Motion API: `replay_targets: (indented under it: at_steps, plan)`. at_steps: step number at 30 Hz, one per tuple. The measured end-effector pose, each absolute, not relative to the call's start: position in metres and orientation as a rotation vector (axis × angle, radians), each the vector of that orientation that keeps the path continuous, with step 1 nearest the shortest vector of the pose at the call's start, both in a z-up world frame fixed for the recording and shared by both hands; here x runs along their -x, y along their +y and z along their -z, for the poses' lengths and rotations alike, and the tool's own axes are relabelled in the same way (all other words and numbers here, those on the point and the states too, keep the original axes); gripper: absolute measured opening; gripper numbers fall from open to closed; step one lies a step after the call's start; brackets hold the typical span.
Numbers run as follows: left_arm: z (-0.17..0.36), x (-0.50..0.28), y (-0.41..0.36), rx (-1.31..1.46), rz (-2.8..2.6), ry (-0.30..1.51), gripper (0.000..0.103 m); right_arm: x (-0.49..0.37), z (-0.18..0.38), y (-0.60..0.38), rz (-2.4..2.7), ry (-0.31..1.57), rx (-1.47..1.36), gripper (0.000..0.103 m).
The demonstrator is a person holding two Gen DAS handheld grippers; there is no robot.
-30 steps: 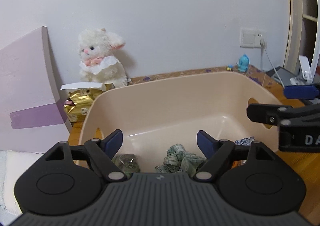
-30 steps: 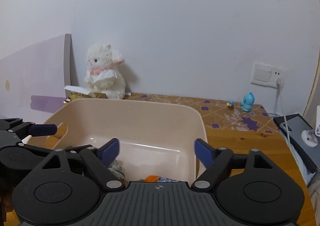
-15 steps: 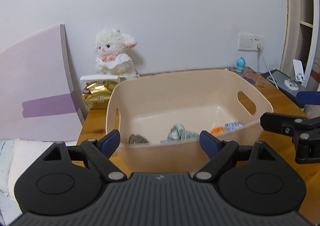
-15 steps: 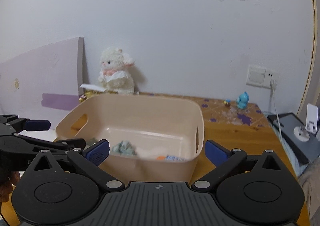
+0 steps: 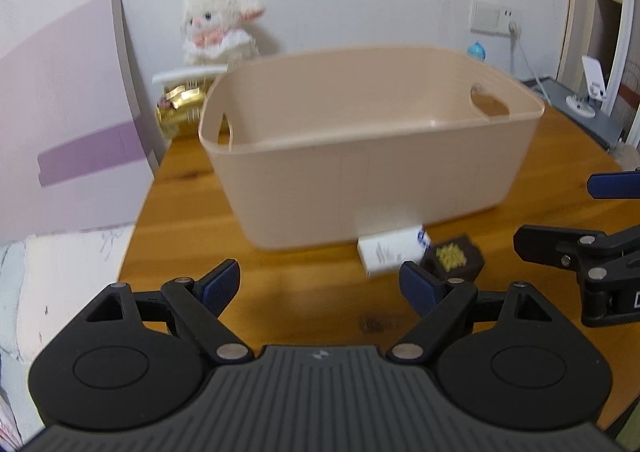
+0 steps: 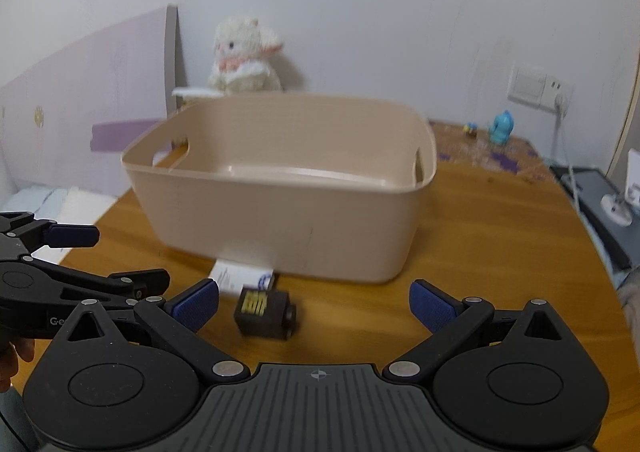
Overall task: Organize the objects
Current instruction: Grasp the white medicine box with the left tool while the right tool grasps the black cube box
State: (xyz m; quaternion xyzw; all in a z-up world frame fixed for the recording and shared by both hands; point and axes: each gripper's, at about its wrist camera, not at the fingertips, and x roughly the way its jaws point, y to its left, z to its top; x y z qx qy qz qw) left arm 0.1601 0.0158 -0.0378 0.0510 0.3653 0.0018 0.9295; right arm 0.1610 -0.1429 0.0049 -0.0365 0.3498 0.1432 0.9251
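Both grippers, left and right, are hovering released and empty near the bin, while a white box and dark cube are still lying outside it, awaiting pickup.

A home bedroom: plush lamb by the wall, bedding beside wooden table.

One beige tub on bench. In front of tub: one white packet, one small black box. Behind tub: one plush lamb, one gold bag. Right of tub, toward wall: one blue figurine, one tiny toy. Two grippers: left gripper, right gripper.
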Motion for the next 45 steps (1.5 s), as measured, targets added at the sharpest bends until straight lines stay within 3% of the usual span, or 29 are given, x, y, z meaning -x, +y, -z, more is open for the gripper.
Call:
replay_targets:
  at_steps: [19, 45]
  plan:
    - [0.079, -0.189, 0.042, -0.031, -0.087, 0.853, 0.088, -0.211, 0.066, -0.126, -0.318, 0.89, 0.027, 0.103]
    - [0.089, -0.244, -0.015, 0.082, 0.033, 0.897, 0.088, -0.244, 0.073, -0.19, -0.275, 0.871, 0.063, 0.101]
